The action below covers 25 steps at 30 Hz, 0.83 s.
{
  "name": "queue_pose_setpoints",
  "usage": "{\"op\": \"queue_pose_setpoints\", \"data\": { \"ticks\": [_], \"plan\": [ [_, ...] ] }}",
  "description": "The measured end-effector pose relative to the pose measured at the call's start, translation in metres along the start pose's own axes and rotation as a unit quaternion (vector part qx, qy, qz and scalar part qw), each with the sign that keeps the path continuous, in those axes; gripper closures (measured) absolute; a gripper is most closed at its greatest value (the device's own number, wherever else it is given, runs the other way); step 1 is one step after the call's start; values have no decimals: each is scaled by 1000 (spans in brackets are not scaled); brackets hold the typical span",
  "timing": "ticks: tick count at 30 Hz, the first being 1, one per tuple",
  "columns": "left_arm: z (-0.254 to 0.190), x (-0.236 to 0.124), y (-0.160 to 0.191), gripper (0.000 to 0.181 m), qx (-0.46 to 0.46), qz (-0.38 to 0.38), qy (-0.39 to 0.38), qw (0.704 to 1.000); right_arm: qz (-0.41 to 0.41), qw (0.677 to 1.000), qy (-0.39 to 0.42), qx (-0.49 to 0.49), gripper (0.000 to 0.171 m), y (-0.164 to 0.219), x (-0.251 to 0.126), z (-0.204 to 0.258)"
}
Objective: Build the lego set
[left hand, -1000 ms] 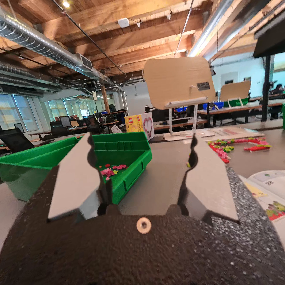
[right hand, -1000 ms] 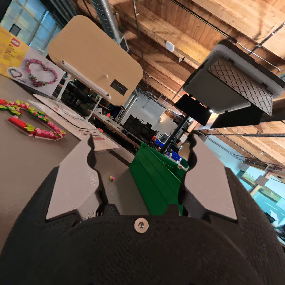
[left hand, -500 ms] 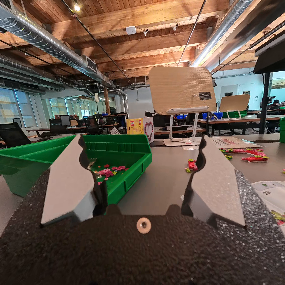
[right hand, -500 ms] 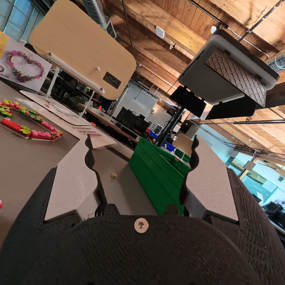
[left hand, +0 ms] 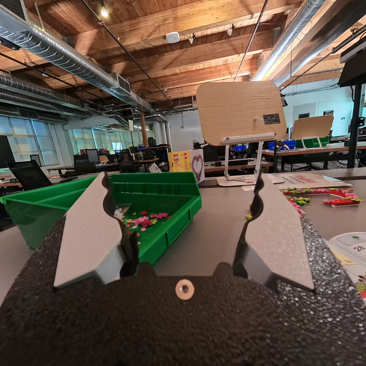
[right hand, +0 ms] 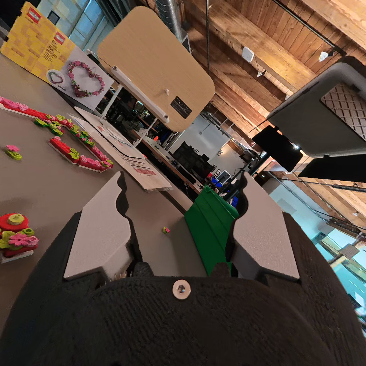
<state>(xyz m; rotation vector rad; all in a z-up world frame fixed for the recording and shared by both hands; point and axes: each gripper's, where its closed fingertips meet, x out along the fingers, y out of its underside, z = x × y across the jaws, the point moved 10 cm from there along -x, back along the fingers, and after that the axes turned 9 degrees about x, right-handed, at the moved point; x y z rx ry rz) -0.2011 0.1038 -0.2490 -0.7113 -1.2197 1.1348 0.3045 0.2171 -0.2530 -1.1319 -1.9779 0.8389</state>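
Observation:
My left gripper [left hand: 182, 176] is open and empty, held above the grey table just right of a green bin [left hand: 178, 221] that holds loose pink, red and green pieces [left hand: 144, 220]. Red heart-frame sections with pink flowers [left hand: 336, 202] lie on the table to the right. My right gripper [right hand: 182, 175] is open and empty, tilted, low over the table. Ahead of it lies one small pink-and-green flower piece [right hand: 166, 230] next to a second green bin [right hand: 210, 223]. The heart sections [right hand: 79, 156], a loose flower [right hand: 12, 152] and a red stack with a flower [right hand: 15, 235] lie to its left.
An instruction booklet [left hand: 352, 249] lies at the right near my left gripper. A wooden book stand [left hand: 239, 112] and the yellow set box [left hand: 186, 164] stand at the back of the table. A printed sheet [right hand: 138, 164] lies near the stand's base. The left gripper is farther from the loose flower [right hand: 12, 152], some 30 centimetres, than the right, some 15 centimetres.
The left gripper has opened wider and now looks down into the bin. The right gripper has swung left, bringing the heart sections and the red stack into view. Both stay empty.

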Motion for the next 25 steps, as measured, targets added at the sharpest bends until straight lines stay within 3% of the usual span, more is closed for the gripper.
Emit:
{"op": "queue_pose_setpoints", "data": {
  "ticks": [12,16,19,22,25],
  "plan": [
    [-2,-4,-5,43,23,-12,-11,1000,-20,999,-40,10,63,-5,-1,8],
    [1,-10,-21,62,58,-29,-42,997,-22,999,-38,18,64,-5,-2,7],
    [14,0,-52,108,73,33,-9,997,-20,999,-40,18,65,-5,-2,7],
    [43,30,-77,137,87,112,48,989,-21,998,-46,21,65,-6,-1,9],
    [69,77,-73,132,8,270,126,955,-21,998,-53,20,66,-6,-1,11]
  ]
}}
